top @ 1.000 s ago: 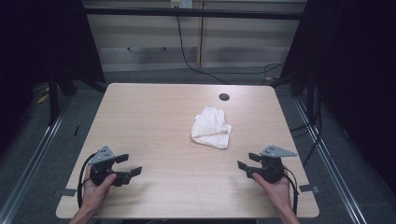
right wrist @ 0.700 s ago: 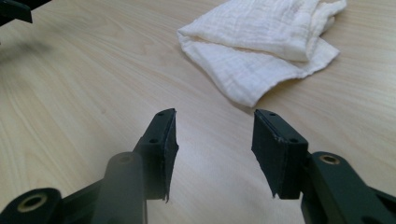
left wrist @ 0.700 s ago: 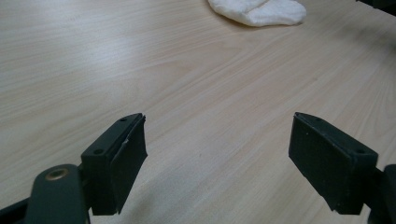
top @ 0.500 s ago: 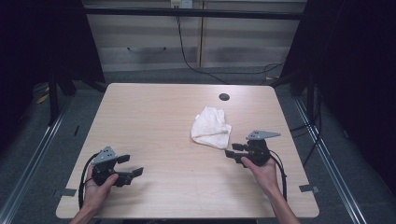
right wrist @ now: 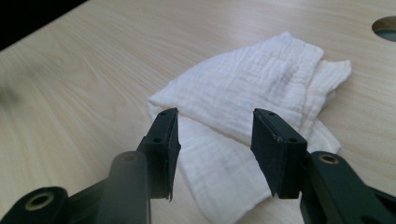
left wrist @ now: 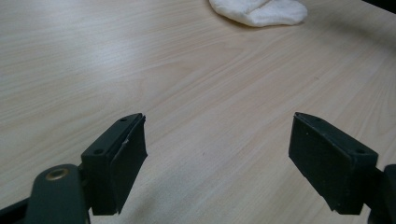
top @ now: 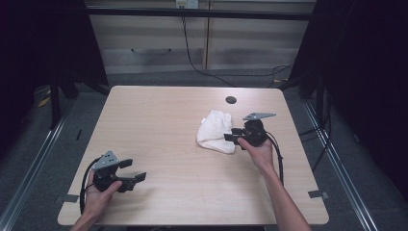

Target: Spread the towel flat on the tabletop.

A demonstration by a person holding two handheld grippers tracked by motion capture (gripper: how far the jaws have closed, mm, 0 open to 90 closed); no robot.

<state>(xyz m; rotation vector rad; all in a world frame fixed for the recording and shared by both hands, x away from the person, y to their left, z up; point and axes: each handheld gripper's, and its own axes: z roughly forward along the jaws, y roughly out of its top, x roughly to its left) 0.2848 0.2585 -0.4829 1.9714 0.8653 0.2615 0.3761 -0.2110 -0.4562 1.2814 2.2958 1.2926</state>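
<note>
Dark room, pale wood desk (top: 159,144) under a high camera, black curtains at both sides, cabinet fronts and trailing cables behind. Nearest, at the front left corner: left gripper (top: 129,172), held low, jaws spread wide with nothing between them. Its own view looks along bare wood grain to the cloth (left wrist: 259,10) far off at the top edge. Further in, right of centre: right gripper (top: 230,136) at the cloth's (top: 215,131) near edge, jaws having just been narrowing, now part open, pads not pressing on anything. Right gripper view gives what the high view cannot: the cloth (right wrist: 252,102) is folded in loose layers, a crumpled white gauze, with one fold edge running across between the jaw tips. Beyond the cloth, a round cable hole (top: 231,100). Risk, as a judgement: closing here could pinch the top layer alone, so the fold would peel open or the cloth drag across the smooth wood rather than lift.
</note>
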